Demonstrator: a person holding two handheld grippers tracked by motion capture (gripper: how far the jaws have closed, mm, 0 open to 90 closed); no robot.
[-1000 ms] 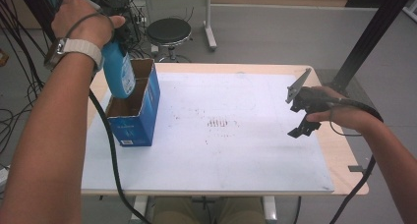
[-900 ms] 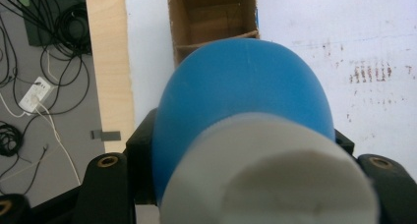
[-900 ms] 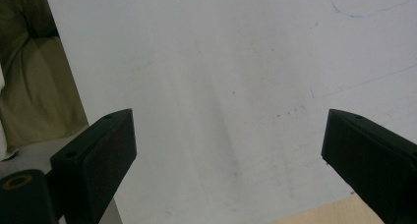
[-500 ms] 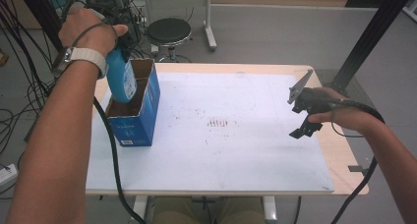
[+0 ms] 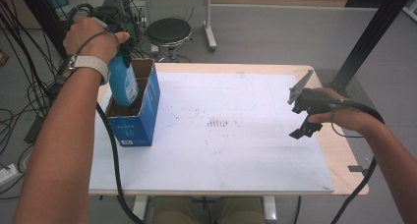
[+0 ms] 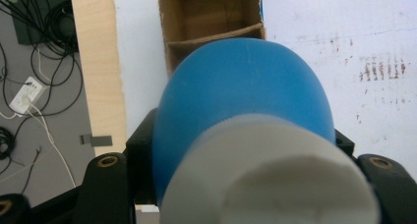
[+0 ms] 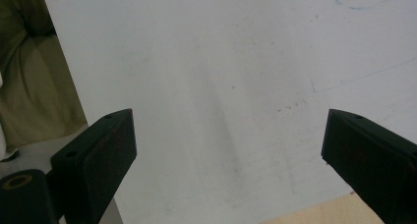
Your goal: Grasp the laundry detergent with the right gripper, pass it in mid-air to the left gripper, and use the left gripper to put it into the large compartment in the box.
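Over on the left, the left gripper (image 5: 114, 46) has its fingers clamped on a blue bottle (image 5: 123, 84), gripping it high up by the neck under the white cap (image 6: 268, 177), and the bottle hangs upright with its base dipping into the near compartment of the open cardboard box (image 5: 135, 128). From the left gripper view you look straight down past the cap into that box, a cardboard divider (image 6: 214, 35) splitting it in two, the far section bare. That bottle looks like smooth, stiff plastic, probably slippery and a bit heavy if it is full, so the neck just below the cap seems the safest place to hold it; the rounded body would likely slide in the fingers. The box is light card and could shift or tip if the bottle catches its wall. Moving across, the white tabletop (image 5: 221, 160) shows faint brown marks in the middle. On the right, the right gripper (image 5: 302, 113) hovers near the table's edge, fingers spread wide, holding nothing.
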